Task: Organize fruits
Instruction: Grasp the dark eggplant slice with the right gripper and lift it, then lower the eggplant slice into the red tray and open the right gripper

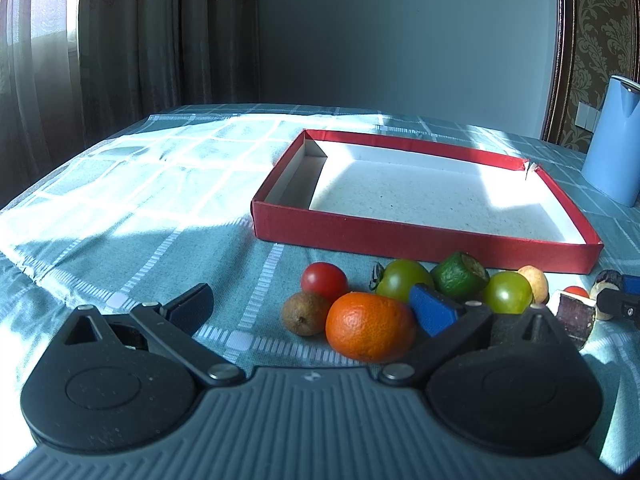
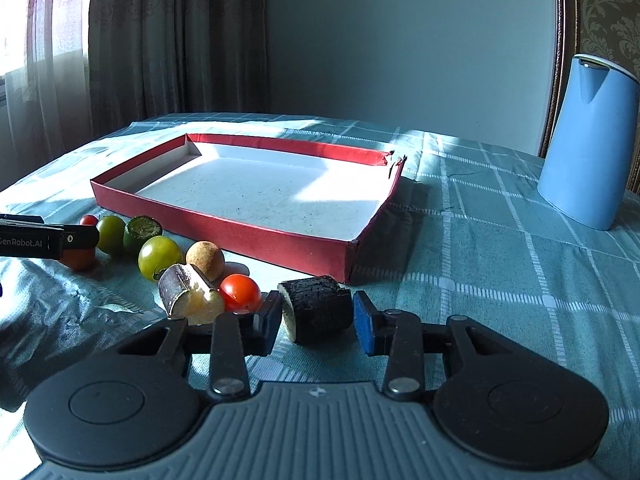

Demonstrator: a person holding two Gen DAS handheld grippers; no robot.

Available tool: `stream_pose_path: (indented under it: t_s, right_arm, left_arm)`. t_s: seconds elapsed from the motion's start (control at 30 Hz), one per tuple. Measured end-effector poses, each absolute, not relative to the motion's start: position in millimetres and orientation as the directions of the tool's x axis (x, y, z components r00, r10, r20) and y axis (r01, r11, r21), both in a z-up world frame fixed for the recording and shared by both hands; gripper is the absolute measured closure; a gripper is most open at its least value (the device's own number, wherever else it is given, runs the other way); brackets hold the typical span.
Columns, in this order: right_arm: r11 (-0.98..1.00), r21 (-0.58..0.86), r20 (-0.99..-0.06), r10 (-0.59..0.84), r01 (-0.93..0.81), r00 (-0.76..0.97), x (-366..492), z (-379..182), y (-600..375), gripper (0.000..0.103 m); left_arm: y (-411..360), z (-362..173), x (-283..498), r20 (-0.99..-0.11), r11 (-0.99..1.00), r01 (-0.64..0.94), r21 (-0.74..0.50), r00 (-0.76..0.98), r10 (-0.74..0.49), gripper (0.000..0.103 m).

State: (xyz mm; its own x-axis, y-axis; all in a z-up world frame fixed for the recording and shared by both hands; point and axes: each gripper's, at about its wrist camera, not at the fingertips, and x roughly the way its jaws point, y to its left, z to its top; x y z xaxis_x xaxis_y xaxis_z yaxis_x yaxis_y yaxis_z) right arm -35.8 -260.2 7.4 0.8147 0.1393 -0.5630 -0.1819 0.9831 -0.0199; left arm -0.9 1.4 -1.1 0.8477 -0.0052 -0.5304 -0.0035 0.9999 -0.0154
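A shallow red box (image 1: 420,240) (image 2: 256,236) with a white inside lies empty on the checked cloth. In front of it lies a heap of fruit. My left gripper (image 1: 312,312) is open wide, with an orange mandarin (image 1: 370,326) and a brown kiwi-like fruit (image 1: 306,312) between its fingers, not gripped. Behind are a red tomato (image 1: 324,280), green tomatoes (image 1: 404,280), and a green cut piece (image 1: 460,274). My right gripper (image 2: 316,318) is open around a dark cut cylinder piece (image 2: 316,308), its pads close to the ends. A red tomato (image 2: 240,292) lies beside its left finger.
A tall light-blue jug (image 2: 588,140) (image 1: 612,140) stands at the right on the cloth. A purple-skinned cut piece (image 2: 188,294) and a tan ball-shaped fruit (image 2: 206,260) lie left of the right gripper. Curtains hang behind on the left.
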Motion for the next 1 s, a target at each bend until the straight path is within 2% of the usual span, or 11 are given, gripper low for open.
stream_pose_path:
  t_s: [0.1, 0.33, 0.47, 0.77, 0.83, 1.0]
  right_arm:
    - [0.984, 0.000, -0.541, 0.148, -0.176, 0.828, -42.3, 13.6, -261.5, 0.066]
    - [0.985, 0.034, -0.395, 0.169, -0.170, 0.903, -35.4, 63.7, -260.4, 0.066]
    - [0.986, 0.018, -0.422, 0.155, -0.163, 0.893, -1.2, 65.1, -254.3, 0.066]
    - [0.993, -0.041, -0.531, 0.075, -0.114, 0.844, 45.3, 26.3, -248.9, 0.065]
    - [0.992, -0.055, -0.556, 0.061, -0.110, 0.829, 48.4, 21.9, -248.9, 0.059]
    - [0.996, -0.023, -0.486, 0.065, -0.087, 0.872, 29.4, 33.5, -257.7, 0.054]
  left_arm:
    - [1.2, -1.2, -1.2, -0.530, 1.000, -0.004, -0.016, 0.848, -0.005, 0.000]
    - [1.5, -0.7, -2.1, -0.528, 1.000, -0.006, -0.017, 0.849, -0.004, 0.000]
    - [2.0, -0.4, -1.6, -0.529, 1.000, -0.006, -0.019, 0.848, -0.005, 0.000]
    - [2.6, -0.1, -1.2, -0.533, 1.000, -0.003, -0.023, 0.846, -0.009, 0.000]
    - [2.4, -0.1, -1.4, -0.534, 1.000, -0.002, -0.022, 0.846, -0.010, 0.000]
    - [2.4, -0.2, -2.0, -0.532, 1.000, -0.004, -0.022, 0.847, -0.008, 0.000]
